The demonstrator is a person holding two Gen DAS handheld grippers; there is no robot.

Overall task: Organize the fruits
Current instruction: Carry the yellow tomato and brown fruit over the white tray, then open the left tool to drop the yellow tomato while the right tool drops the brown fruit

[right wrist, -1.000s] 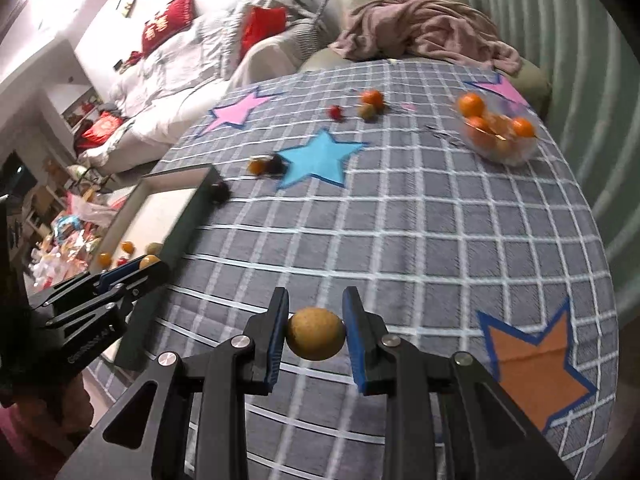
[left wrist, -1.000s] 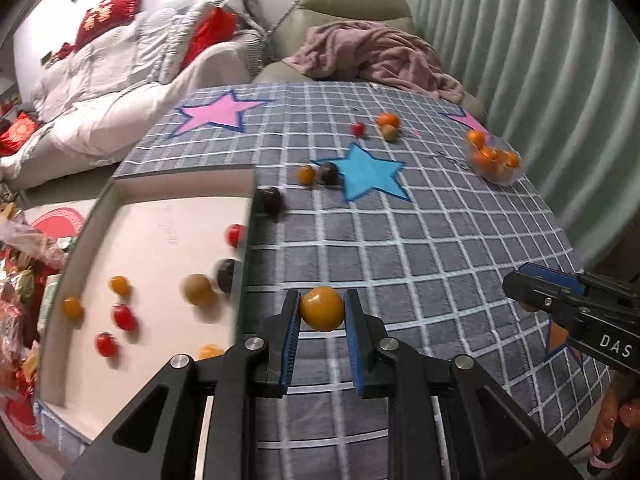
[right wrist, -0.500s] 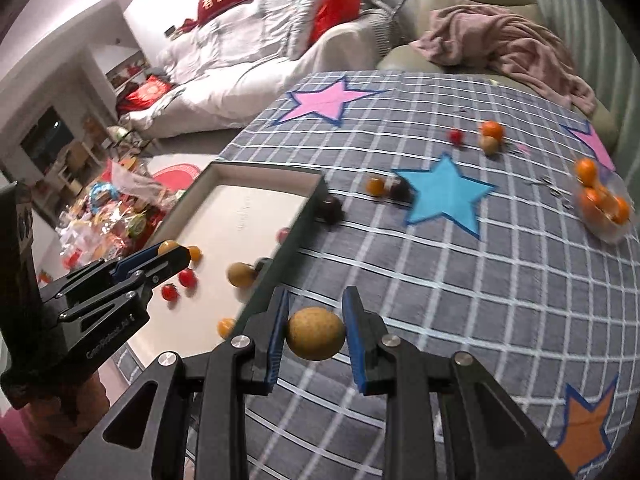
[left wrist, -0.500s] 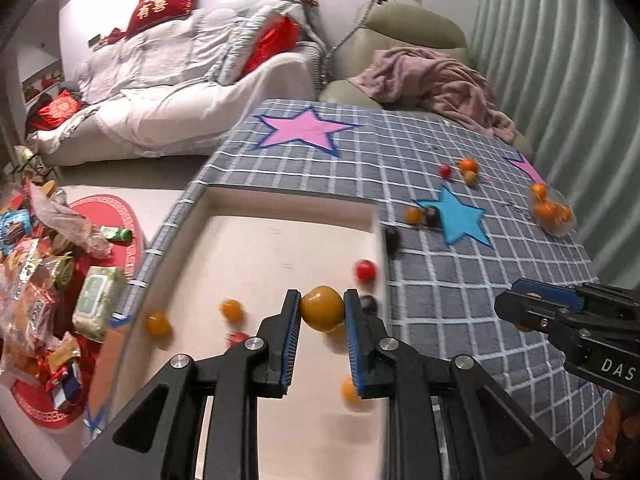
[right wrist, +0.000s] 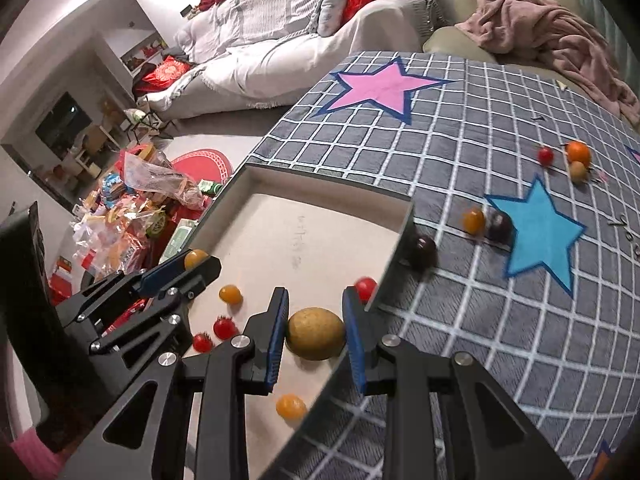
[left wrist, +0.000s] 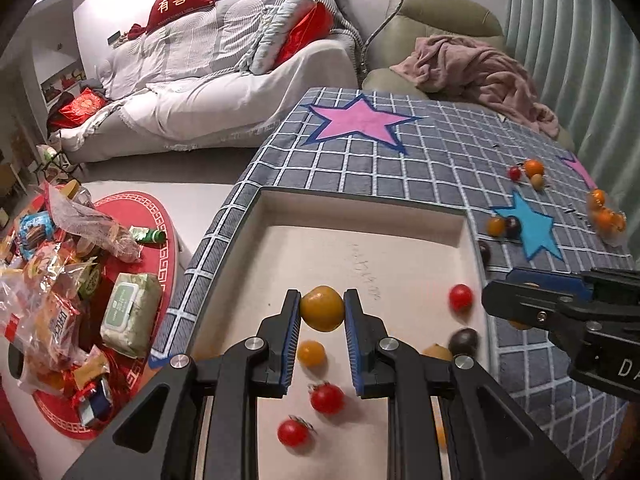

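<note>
My left gripper is shut on a small orange-yellow fruit above the beige tray. Red tomatoes, a small orange fruit and a dark plum lie in the tray below. My right gripper is shut on a brownish-yellow round fruit over the tray's right wall; it also shows at the right of the left wrist view as the right gripper. On the checked cloth lie a dark fruit, an orange one and another dark one.
A clear bowl of oranges stands at the cloth's far right edge. Further fruits lie beyond the blue star. Snack bags and a wipes pack crowd a red stool left of the table. A sofa stands behind.
Both grippers have carried their fruits leftward from over the checked cloth to over the tray. Their grips have not changed.
</note>
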